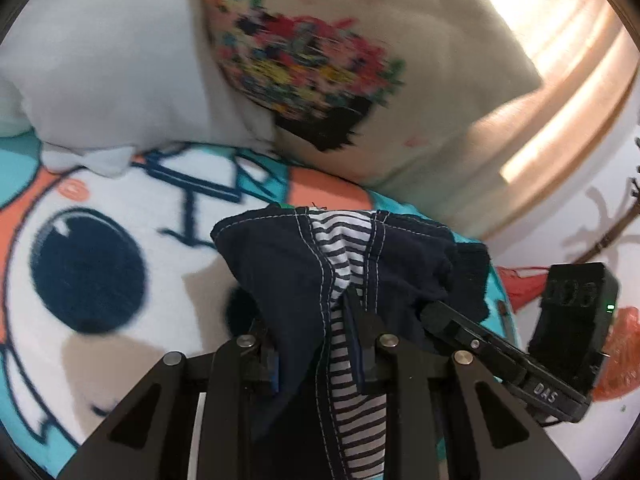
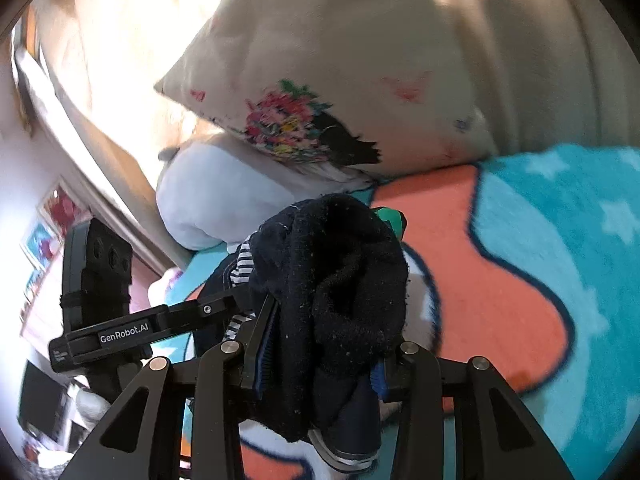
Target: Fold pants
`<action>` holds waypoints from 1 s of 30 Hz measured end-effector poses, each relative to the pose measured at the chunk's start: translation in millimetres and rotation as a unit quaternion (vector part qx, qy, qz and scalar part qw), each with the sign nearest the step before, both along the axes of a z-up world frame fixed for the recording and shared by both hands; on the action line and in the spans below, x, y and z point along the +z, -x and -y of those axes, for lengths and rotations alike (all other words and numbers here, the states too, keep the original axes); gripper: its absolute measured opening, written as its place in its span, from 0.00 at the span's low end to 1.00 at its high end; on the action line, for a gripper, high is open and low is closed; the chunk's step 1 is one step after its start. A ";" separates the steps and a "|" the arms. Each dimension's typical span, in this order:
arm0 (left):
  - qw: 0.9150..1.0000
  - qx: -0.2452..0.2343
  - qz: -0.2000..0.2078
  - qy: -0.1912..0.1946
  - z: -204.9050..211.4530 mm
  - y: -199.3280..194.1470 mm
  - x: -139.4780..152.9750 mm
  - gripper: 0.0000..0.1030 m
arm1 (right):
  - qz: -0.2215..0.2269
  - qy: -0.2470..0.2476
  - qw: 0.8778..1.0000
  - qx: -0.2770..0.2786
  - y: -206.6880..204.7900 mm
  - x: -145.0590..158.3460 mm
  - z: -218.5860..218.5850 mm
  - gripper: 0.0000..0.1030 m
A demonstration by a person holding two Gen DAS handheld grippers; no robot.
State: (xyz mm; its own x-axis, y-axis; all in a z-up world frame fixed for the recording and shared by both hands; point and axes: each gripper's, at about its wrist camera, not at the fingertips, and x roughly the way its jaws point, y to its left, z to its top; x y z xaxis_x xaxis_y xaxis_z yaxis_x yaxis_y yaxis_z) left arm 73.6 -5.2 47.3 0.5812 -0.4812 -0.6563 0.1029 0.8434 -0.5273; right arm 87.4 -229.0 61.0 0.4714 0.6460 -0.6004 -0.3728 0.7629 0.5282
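Note:
The pants [image 1: 280, 264] are dark navy with white stitching and a striped lining. They hang bunched above the cartoon-print blanket [image 1: 100, 240]. My left gripper [image 1: 316, 344] is shut on the pants at the striped part. My right gripper [image 2: 320, 344] is shut on a thick dark bunch of the same pants [image 2: 340, 264], close beside the left one. The right gripper's finger [image 1: 444, 316] reaches into the cloth from the right in the left wrist view. The left gripper's finger [image 2: 216, 304] shows at the left in the right wrist view.
A cream pillow with a flower print [image 1: 360, 60] and a white pillow [image 1: 100, 60] lie at the head of the bed. They also show in the right wrist view [image 2: 340, 100]. The blanket [image 2: 560, 260] spreads to the right. A wall with drawings [image 1: 600, 220] borders the bed.

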 end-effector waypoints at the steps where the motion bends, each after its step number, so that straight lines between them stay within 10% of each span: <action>1: 1.000 0.005 -0.001 -0.004 -3.9 -3.3 -1.9 0.23 | 0.002 0.009 1.000 0.004 -4.7 -0.7 -7.6 0.41; 13: 0.998 0.046 -0.021 -0.023 -28.1 -6.1 -25.9 0.27 | -0.073 0.014 0.997 -0.030 -33.8 -49.7 -16.5 0.59; 20: 0.990 0.123 0.048 -0.051 -49.6 49.8 5.6 0.48 | 0.032 0.004 0.994 -0.103 -1.7 8.2 10.8 0.61; 24: 0.977 0.182 0.071 -0.080 -60.6 75.4 7.9 0.49 | 0.048 -0.002 0.997 -0.055 -10.6 25.6 -17.6 0.65; 30: 0.971 0.202 0.072 -0.109 -65.5 89.2 4.9 0.50 | -0.022 0.044 0.997 -0.056 -47.0 -24.8 -45.5 0.65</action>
State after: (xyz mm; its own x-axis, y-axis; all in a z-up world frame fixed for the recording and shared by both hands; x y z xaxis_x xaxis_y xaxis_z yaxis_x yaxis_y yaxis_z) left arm -15.6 60.3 52.2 0.7868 -0.0537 -0.6148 -0.1994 0.9207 -0.3355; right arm 134.4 -183.5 36.2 0.5104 0.5338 -0.6742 -0.2602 0.8432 0.4705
